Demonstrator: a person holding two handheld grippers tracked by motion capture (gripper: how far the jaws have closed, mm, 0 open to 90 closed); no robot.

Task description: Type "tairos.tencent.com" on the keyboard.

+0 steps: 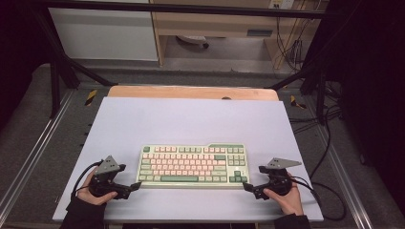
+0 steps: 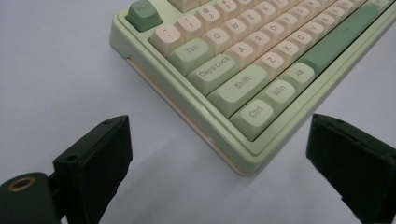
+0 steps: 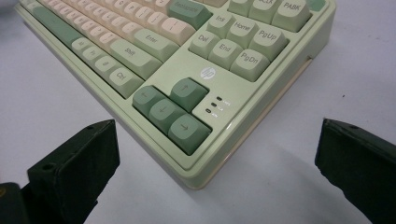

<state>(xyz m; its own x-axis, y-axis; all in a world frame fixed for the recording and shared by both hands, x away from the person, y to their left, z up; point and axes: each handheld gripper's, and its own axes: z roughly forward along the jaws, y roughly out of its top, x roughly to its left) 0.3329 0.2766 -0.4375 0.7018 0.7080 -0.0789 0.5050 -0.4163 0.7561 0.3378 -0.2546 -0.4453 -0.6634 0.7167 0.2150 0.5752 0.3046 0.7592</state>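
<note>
With each gripper aimed at a near corner of the keyboard (image 1: 192, 165), the sound move was probably to close both evenly on the case, clear of the keys. The left gripper (image 1: 137, 184) stood wide open and empty, the Ctrl corner between its jaws. The right gripper (image 1: 246, 186) gaped likewise, straddling the arrow-key corner. Pale green case, cream and green keycaps.

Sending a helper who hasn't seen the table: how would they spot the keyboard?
On the pale lilac table, look at the near edge, midway between the two hand-held grippers. The keyboard lies flat there, pale green case with cream and green keys, the sole item on the mat.
</note>
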